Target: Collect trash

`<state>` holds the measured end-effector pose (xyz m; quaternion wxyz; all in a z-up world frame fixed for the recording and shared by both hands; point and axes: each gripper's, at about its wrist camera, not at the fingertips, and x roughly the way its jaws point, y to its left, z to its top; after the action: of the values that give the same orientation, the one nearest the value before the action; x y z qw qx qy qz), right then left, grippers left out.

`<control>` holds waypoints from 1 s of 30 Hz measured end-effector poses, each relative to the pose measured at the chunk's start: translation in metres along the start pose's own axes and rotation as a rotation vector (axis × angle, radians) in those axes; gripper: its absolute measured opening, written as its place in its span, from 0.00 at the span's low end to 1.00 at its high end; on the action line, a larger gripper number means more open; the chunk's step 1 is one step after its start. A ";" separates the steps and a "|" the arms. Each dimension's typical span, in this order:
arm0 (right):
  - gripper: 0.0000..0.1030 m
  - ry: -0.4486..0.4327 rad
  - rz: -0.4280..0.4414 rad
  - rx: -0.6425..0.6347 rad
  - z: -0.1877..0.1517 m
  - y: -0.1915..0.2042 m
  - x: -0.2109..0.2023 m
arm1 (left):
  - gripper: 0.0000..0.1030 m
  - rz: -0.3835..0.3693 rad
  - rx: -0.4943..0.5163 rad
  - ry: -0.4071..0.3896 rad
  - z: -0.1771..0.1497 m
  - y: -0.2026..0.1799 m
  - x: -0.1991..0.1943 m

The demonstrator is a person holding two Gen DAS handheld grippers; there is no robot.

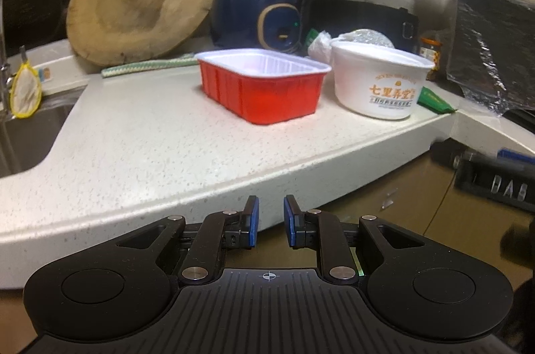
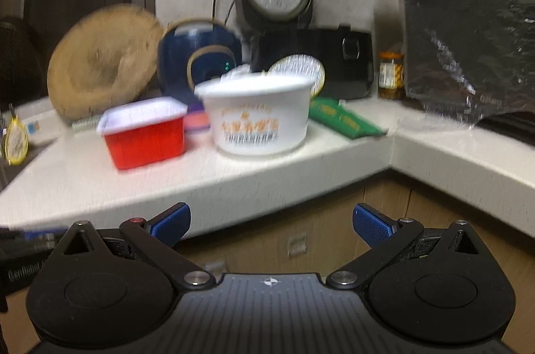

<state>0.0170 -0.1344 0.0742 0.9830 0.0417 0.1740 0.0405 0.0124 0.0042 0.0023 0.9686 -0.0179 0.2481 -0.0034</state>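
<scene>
A round wooden board leans at the countertop's back edge beside a blue rice cooker; a black cooker (lid raised) stands further right, a jar beyond.

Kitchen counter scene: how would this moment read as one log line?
phase: approach | left gripper: open, empty | right gripper: open, empty | red tray, white bowl: on counter, untouched

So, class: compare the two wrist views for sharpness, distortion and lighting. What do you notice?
Left wrist view: fairly sharp, the print on the white bowl legible, the countertop edge bowed by the fisheye. Right wrist view: motion-smeared, the red tray and bowl lettering streaked. Both: dim indoor light, dark corners.
</scene>
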 end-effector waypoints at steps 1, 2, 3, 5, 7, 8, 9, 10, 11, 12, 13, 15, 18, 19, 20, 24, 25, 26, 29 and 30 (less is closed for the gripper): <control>1.00 -0.032 0.001 0.009 0.002 -0.003 -0.002 | 0.20 -0.013 0.003 0.004 0.004 0.001 -0.003; 1.00 -0.046 0.004 0.011 0.004 -0.004 -0.002 | 0.20 -0.035 -0.004 -0.008 0.010 0.004 -0.007; 1.00 -0.039 0.009 -0.002 0.006 -0.004 -0.001 | 0.20 -0.050 -0.004 -0.028 0.018 0.007 -0.012; 1.00 -0.007 0.017 -0.056 0.011 -0.001 0.003 | 0.20 -0.057 0.013 -0.079 0.038 0.015 -0.020; 1.00 0.011 -0.011 -0.118 0.013 0.006 0.007 | 0.20 -0.055 0.025 -0.099 0.059 0.025 -0.021; 1.00 0.018 -0.019 -0.144 0.014 0.010 0.009 | 0.20 -0.050 0.017 -0.085 0.073 0.033 -0.016; 1.00 0.024 -0.014 -0.164 0.013 0.013 0.009 | 0.20 -0.036 0.012 -0.061 0.086 0.040 -0.010; 1.00 0.028 -0.002 -0.181 0.014 0.017 0.010 | 0.20 -0.019 -0.005 -0.036 0.098 0.048 -0.002; 1.00 0.034 0.010 -0.192 0.013 0.020 0.011 | 0.20 0.005 -0.034 -0.017 0.111 0.056 0.009; 1.00 0.041 0.025 -0.202 0.012 0.024 0.011 | 0.21 0.019 -0.062 0.004 0.121 0.062 0.019; 1.00 0.047 0.038 -0.211 0.012 0.027 0.011 | 0.22 0.022 -0.090 0.031 0.130 0.068 0.030; 1.00 0.052 0.059 -0.232 0.011 0.033 0.010 | 0.21 0.007 -0.126 0.086 0.141 0.078 0.052; 1.00 0.054 0.091 -0.246 0.010 0.035 0.005 | 0.21 0.009 -0.123 0.113 0.148 0.077 0.075; 1.00 0.058 0.100 -0.241 0.010 0.034 0.004 | 0.21 0.016 -0.113 0.106 0.148 0.075 0.076; 1.00 0.062 0.102 -0.234 0.011 0.032 0.004 | 0.22 0.027 -0.098 0.104 0.149 0.072 0.080; 1.00 0.080 0.078 -0.196 0.014 0.021 0.007 | 0.22 0.074 -0.025 0.108 0.150 0.058 0.091; 1.00 0.089 0.093 -0.179 0.015 0.017 0.009 | 0.22 0.087 -0.012 0.111 0.149 0.055 0.093; 1.00 0.097 0.116 -0.155 0.016 0.013 0.011 | 0.22 0.097 -0.002 0.108 0.148 0.054 0.094; 1.00 0.104 0.131 -0.117 0.017 0.008 0.015 | 0.24 0.120 0.024 0.114 0.146 0.054 0.101; 1.00 0.104 0.120 -0.119 0.018 0.007 0.017 | 0.26 0.123 0.031 0.103 0.146 0.056 0.101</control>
<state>0.0383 -0.1267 0.0858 0.9692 -0.0086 0.2192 0.1116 0.1712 0.0633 0.0796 0.9531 0.0126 0.2980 0.0514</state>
